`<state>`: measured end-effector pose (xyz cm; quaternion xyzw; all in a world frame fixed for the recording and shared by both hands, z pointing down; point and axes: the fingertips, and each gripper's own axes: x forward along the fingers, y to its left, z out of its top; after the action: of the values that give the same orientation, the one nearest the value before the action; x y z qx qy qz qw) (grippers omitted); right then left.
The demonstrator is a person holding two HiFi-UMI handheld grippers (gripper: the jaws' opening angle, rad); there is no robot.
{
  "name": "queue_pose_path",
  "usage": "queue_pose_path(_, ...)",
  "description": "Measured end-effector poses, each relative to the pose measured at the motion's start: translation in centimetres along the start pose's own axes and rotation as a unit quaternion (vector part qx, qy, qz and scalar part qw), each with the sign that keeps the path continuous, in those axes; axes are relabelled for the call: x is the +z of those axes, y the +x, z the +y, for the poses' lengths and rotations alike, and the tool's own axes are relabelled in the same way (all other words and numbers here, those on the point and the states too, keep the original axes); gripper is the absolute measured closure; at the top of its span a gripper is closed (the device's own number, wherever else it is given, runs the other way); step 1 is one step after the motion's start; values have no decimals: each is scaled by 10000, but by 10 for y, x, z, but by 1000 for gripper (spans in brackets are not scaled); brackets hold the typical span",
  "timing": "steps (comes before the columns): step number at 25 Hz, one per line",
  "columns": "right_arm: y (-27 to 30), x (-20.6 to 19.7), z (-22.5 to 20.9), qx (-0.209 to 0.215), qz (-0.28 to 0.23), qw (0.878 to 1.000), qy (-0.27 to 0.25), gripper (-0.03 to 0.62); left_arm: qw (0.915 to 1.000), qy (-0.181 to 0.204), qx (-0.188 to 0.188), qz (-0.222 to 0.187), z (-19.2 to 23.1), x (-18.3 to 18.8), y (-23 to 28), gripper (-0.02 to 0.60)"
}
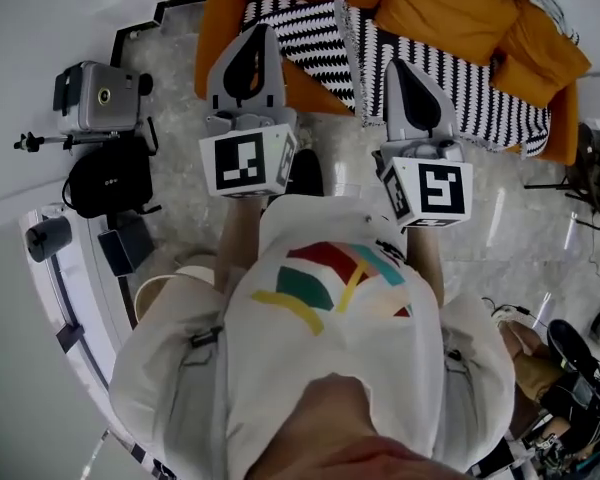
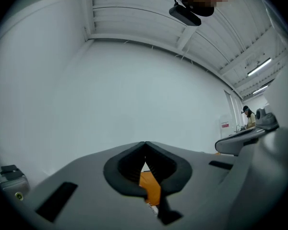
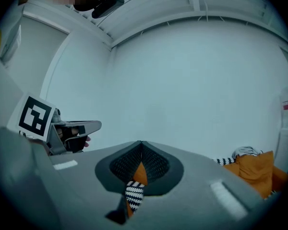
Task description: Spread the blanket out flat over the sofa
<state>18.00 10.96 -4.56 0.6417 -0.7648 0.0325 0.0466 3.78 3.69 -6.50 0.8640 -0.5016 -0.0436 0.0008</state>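
Observation:
The black-and-white striped blanket (image 1: 315,38) lies rumpled across the seat of the orange sofa (image 1: 220,38), one edge hanging over the front. Two orange cushions (image 1: 445,8) rest on it at the right. My left gripper (image 1: 252,30) is held level over the sofa's left front, its jaws shut tip to tip (image 2: 145,143). My right gripper (image 1: 398,65) hovers over the hanging blanket edge, also shut (image 3: 141,143). Through the slot under each pair of jaws I see orange sofa and a bit of striped blanket (image 3: 133,194). Nothing is pinched at either tip.
Grey camera gear (image 1: 95,96) and a black bag (image 1: 105,183) stand on the floor at the left. A stand with dark equipment (image 1: 592,168) is at the right. Marbled floor (image 1: 500,228) runs in front of the sofa. A white wall fills both gripper views.

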Motion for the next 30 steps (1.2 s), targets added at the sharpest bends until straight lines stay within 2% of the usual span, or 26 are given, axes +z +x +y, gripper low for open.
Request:
queue_pose_path(10, 100, 23, -26, -113, -20, 9998, 155, 589, 9999, 122, -107, 36, 49, 6, 89, 566)
queue_pose_path(16, 123, 31, -48, -271, -95, 9994, 171, 589, 9998, 114, -139, -27, 56, 11, 124, 566)
queue_pose_path(18, 122, 30, -54, -291, -100, 9993, 226, 589, 9999, 82, -105, 71, 53, 5, 128, 566)
queue_pose_path(20, 119, 29, -63, -305, -84, 9991, 274, 589, 9996, 214, -123, 134, 44, 3, 130, 566)
queue_pose_path(25, 116, 31, -78, -168, -83, 9992, 344, 589, 9995, 299, -64, 54, 24, 10, 134, 566)
queue_pose_path(28, 115, 39, -83, -10, -173, 9993, 329, 589, 9981, 609, -91, -46, 7, 22, 138, 566)
queue_pose_path(30, 115, 46, -89, 35, -266, 9992, 301, 589, 9981, 594, -117, -126, -4, 30, 141, 566)
